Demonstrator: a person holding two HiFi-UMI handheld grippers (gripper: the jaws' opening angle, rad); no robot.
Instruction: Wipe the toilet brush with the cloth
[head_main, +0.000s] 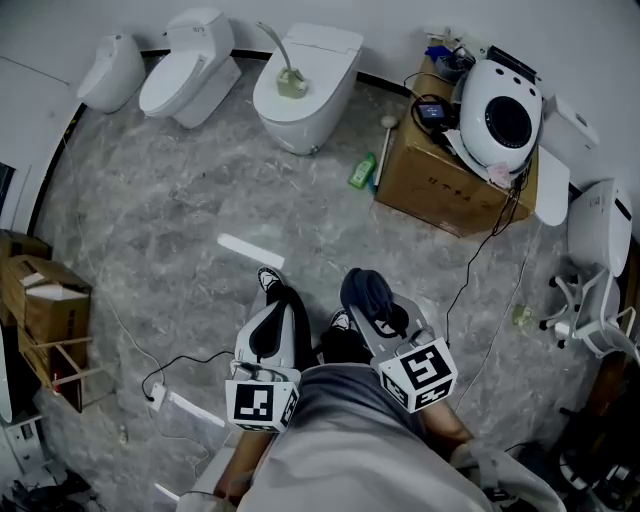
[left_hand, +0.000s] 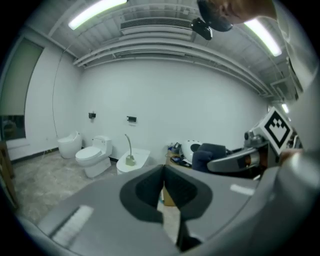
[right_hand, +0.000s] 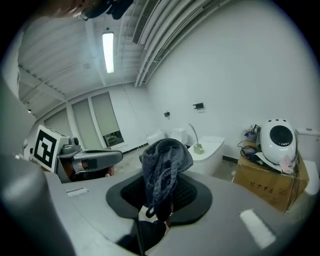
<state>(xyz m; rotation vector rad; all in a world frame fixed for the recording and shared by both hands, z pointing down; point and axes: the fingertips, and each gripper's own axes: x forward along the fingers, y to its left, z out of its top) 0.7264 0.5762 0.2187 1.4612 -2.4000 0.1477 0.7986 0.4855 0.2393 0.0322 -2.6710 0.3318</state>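
Cloth (right_hand: 166, 160) in closed right claw (right_hand: 161, 200)

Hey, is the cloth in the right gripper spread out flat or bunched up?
Bunched up. The cloth sits as a crumpled wad, pinched in the shut right gripper.

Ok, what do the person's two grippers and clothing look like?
Left gripper and right gripper: light grey shells, black ribbed claw pads, each carrying a white cube with black square markers. The person wears a grey top.

Print on the cardboard box (right_hand: 272, 187) is illegible
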